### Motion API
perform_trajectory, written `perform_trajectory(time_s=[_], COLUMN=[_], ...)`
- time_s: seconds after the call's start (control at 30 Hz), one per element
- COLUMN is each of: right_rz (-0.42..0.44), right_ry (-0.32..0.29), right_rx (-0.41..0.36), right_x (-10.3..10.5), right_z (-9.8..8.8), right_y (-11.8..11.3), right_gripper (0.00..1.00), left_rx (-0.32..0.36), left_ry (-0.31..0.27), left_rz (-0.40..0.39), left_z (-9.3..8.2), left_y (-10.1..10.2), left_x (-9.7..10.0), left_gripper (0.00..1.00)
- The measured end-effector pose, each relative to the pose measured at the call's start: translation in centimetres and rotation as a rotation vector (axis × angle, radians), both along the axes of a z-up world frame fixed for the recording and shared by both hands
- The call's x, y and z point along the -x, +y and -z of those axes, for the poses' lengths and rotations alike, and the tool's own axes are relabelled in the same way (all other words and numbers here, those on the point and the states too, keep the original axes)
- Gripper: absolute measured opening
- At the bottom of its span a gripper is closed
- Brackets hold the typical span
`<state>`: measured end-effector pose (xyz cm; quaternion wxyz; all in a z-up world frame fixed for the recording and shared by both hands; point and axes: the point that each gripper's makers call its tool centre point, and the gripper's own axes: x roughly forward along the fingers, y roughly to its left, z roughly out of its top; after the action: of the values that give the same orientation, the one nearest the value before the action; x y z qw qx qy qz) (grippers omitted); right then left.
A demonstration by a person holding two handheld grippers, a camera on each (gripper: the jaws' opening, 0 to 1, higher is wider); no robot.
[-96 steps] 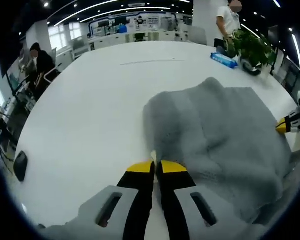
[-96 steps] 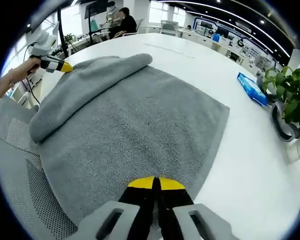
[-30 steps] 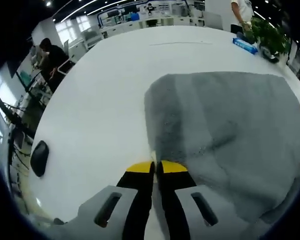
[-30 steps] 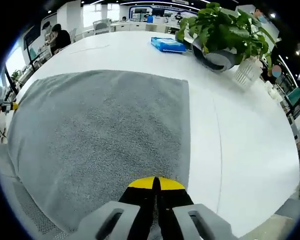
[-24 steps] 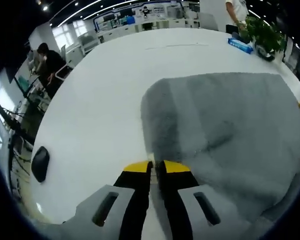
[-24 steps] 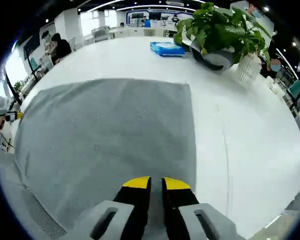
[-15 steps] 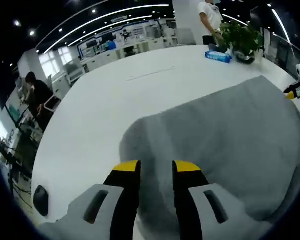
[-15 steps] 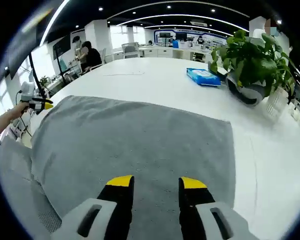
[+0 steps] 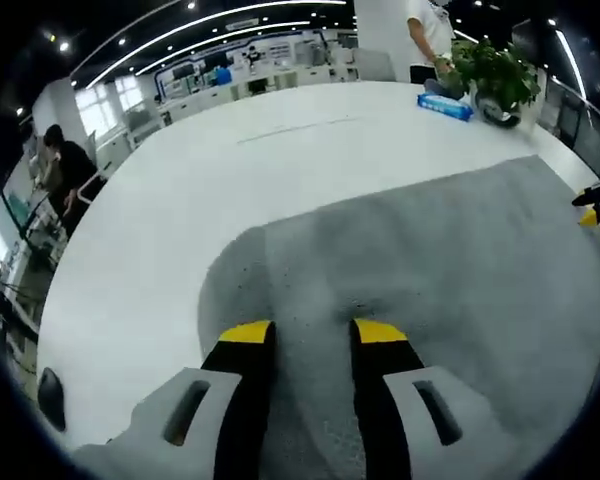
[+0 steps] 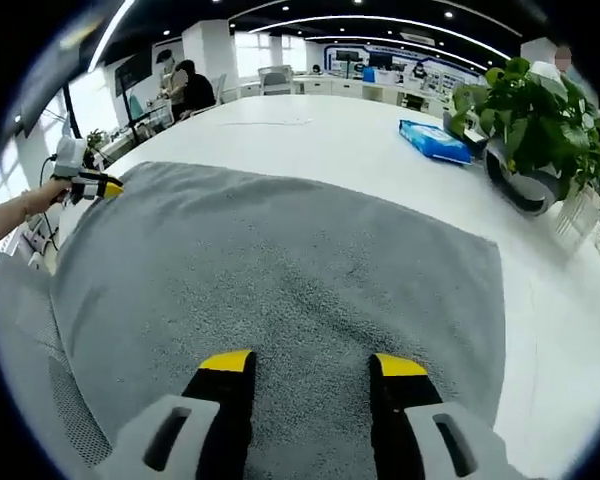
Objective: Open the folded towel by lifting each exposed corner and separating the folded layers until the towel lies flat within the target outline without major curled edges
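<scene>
Now, starting on the left side, the left gripper [image 9: 310,332] hangs over the near-left part of the towel [image 9: 430,270], its yellow-tipped jaws spread and holding nothing. The grey towel lies opened out on the white table [image 9: 170,200], one layer as far as either view shows, its near-left corner rounded and a little dark at the edge; whether that edge is slightly curled I cannot tell. No target outline is plain to see, only a faint line far across the table.

Further right, the right gripper [image 10: 313,362] hovers over the near-right part of the towel [image 10: 280,270], jaws likewise parted and empty. Beyond the towel's right edge sit a blue packet [image 10: 432,139] and a potted plant [image 10: 528,120], well apart from the cloth.

As a judgement, the terry cloth looks soft, limp and light: it will drape and drag rather than slide stiffly, and a pull at one spot will ripple the rest. The best hold is a shallow pinch right at a corner or hem, lifting only enough to flatten any curl.
</scene>
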<state>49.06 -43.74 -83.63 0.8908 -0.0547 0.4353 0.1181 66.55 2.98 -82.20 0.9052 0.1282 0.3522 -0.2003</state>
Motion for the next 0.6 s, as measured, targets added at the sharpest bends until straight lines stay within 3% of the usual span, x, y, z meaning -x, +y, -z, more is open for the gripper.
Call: perform_trajectory(time_s=[0.27, 0.4, 0.5, 0.6], right_rz=[0.034, 0.035, 0.092, 0.124], right_ry=[-0.006, 0.000, -0.072, -0.133], right_rx=[-0.001, 0.000, -0.106, -0.137], right_x=[-2.5, -2.9, -3.1, -2.9], right_z=[0.0, 0.0, -1.3, -3.0], right_y=[-1.0, -0.9, 0.1, 0.5], right_gripper=[0.46, 0.47, 0.49, 0.48], left_rx=[0.026, 0.027, 0.051, 0.065], left_ry=[-0.012, 0.021, -0.020, -0.067], left_rz=[-0.003, 0.043, 0.060, 0.026], left_z=[0.0, -0.1, -1.2, -2.3], left_y=[-0.2, -1.0, -1.4, -0.5], left_x=[-2.7, -2.8, -3.3, -5.5], left_gripper=[0.40, 0.35, 0.32, 0.28])
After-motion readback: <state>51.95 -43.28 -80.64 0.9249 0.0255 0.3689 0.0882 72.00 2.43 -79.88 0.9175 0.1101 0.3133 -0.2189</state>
